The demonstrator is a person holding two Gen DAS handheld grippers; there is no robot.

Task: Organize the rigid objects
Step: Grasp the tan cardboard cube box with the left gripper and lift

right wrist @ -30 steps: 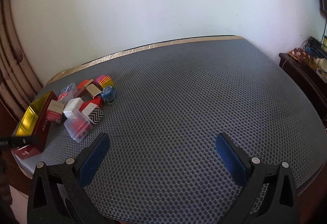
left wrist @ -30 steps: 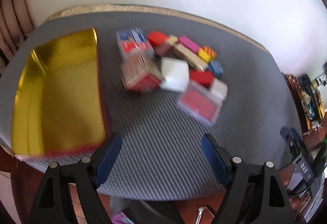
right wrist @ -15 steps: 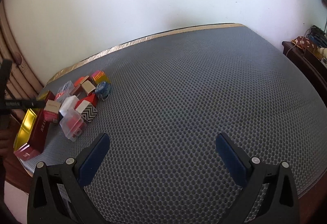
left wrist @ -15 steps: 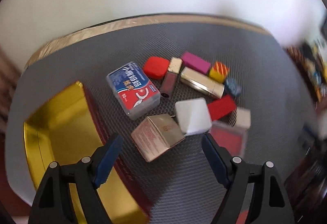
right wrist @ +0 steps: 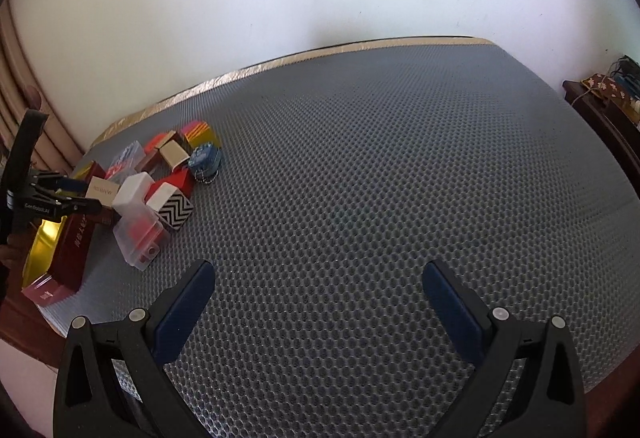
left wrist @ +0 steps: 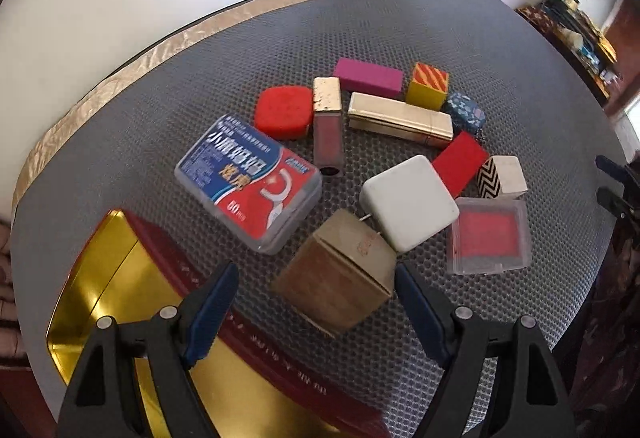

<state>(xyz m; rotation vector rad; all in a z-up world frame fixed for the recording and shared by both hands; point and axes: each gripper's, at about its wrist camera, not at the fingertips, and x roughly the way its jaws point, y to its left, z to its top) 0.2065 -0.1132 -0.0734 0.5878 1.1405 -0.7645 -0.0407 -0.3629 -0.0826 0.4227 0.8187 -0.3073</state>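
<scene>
The left tongs (left wrist: pixel 314 292) gape wide, empty, with one brown carton (left wrist: pixel 336 270) directly between their tips. Just beyond it lies a cluster of eleven more small items, and one gold-lined box (left wrist: pixel 116 302) sits at their left. The right tongs (right wrist: pixel 318 284) hang released over bare worktop (right wrist: pixel 380 178).

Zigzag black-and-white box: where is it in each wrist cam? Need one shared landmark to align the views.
Left wrist: zigzag box sits right of centre, at the right edge of the pile, just above the clear case with the red insert.
Right wrist: zigzag box sits at far left, mid-height, on the pile's near right side.
Shared landmark: the gold-lined tin, left of the pile in both.
</scene>
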